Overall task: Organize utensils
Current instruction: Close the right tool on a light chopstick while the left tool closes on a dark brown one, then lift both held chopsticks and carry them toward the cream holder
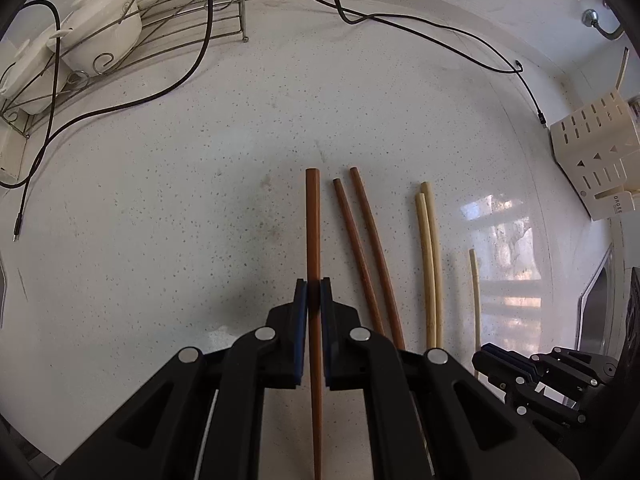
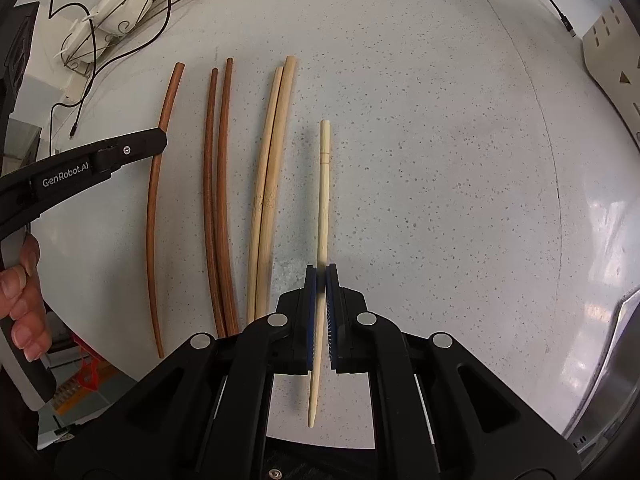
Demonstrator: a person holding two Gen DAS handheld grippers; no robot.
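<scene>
The pair of brown chopsticks (image 2: 218,200) lying side by side on the worktop (image 2: 440,160) serves as the landmark here.

To its left lies a single brown chopstick (image 1: 313,240), long, thin and stiff. It looks light and smooth, so I judge it apt to swivel or slip if gripped near one end. The left gripper (image 1: 314,294) has its pads pressed together on this stick, somewhat below the middle of its length, with the thick end pointing away. That hold seems fair for balance. The gripper points steeply down at the worktop, and in the right wrist view a hand (image 2: 24,300) shows around its handle.

Just right of the landmark pair lie two pale bamboo chopsticks (image 2: 270,200), touching along much of their length.

Further right again is a single pale chopstick (image 2: 322,220), thinner, with a pointed tip. It is likely very light and easy to tip. The right gripper (image 2: 321,280) is pinching it below its middle, nearer the pointed tip, and also points steeply downward. Whether either stick is clear of the worktop I cannot tell.
</scene>
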